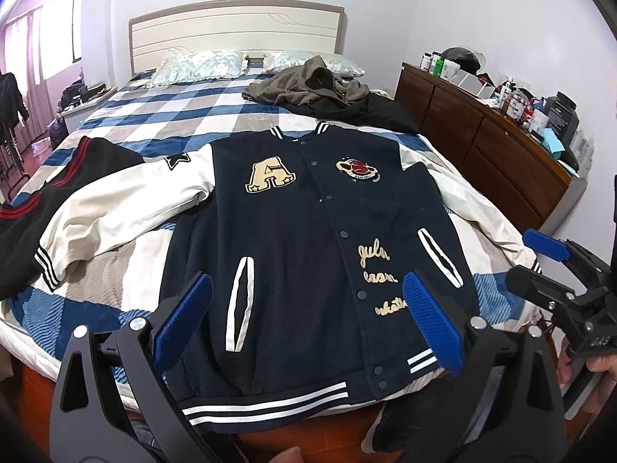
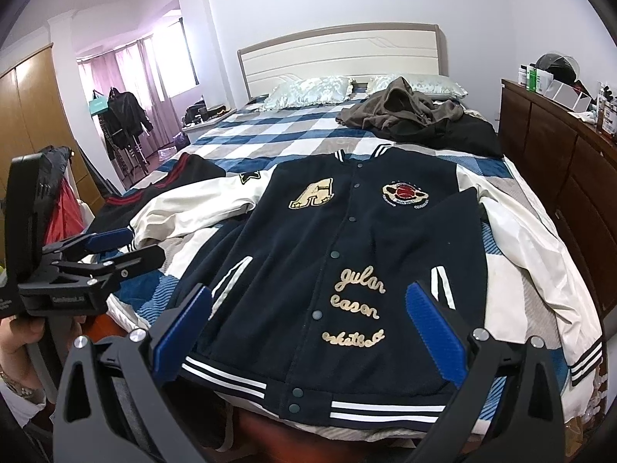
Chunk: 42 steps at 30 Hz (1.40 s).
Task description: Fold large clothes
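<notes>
A navy varsity jacket (image 1: 308, 212) (image 2: 347, 250) with cream sleeves lies face up and buttoned on the bed, hem toward me and collar toward the headboard. Its left sleeve (image 1: 127, 200) spreads out to the side. The right sleeve (image 2: 540, 254) runs down along the bed's right edge. My left gripper (image 1: 306, 289) (image 2: 146, 243) hovers open above the hem, with nothing between its blue pads. My right gripper (image 2: 308, 295) (image 1: 518, 258) is also open and empty, and hangs over the hem's right half. A hand shows at each handle.
A brown hoodie on a black garment (image 1: 320, 85) lies near the pillows (image 1: 200, 65). A black garment with red stripes (image 1: 58, 177) lies left of the jacket. A cluttered wooden dresser (image 1: 486, 142) stands right of the bed (image 1: 173, 108). A wardrobe (image 2: 34, 108) is on the left.
</notes>
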Available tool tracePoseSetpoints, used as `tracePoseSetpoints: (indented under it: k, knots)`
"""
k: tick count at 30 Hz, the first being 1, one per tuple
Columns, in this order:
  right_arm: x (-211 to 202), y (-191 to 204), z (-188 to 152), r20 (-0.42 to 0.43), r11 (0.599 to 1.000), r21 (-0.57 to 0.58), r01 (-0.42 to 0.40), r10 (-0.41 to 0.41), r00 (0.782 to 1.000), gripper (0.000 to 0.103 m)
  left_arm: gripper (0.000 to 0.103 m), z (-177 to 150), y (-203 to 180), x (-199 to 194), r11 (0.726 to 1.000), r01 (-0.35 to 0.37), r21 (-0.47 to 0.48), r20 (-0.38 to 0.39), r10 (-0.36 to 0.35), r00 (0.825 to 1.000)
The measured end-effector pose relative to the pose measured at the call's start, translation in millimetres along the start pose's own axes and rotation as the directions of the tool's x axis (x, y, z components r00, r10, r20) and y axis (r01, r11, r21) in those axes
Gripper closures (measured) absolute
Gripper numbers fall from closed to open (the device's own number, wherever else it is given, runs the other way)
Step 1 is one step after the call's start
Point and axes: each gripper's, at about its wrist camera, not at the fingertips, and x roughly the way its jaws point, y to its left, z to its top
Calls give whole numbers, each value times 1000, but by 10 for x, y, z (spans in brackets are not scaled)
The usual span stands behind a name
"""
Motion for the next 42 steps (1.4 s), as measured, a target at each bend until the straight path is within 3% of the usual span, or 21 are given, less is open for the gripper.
tracePoseSetpoints:
  k: [10, 17, 27, 30, 36, 42]
  knots:
    - [-12, 46, 17, 19, 1000, 2, -2, 2, 1000, 5, 6, -16, 68, 17, 1000, -18, -6, -9, 18, 1000]
    - [39, 2, -20, 14, 1000, 7, -7, 7, 1000, 5, 6, -58, 136, 98, 999, 9, -34, -35, -10, 999]
    - [42, -661, -143, 46, 988, 154, -17, 10, 999, 5, 6, -178, 36, 358, 994, 109, -19, -11, -109, 994]
    - [2, -1083, -270, 54, 956, 286, -62, 48, 997, 5, 6, -232, -66, 434, 980, 197, -3, 52, -197, 979]
    - [-190, -1710, -604, 62, 905, 421, 62, -97, 993, 5, 6, -218, -601, 707, 935, 325, 142, 91, -340, 936]
    - [-350, -2279, -921, 50, 849, 495, 183, -238, 970, 5, 6, -217, -1106, 1078, 863, 447, 235, -1, -460, 888]
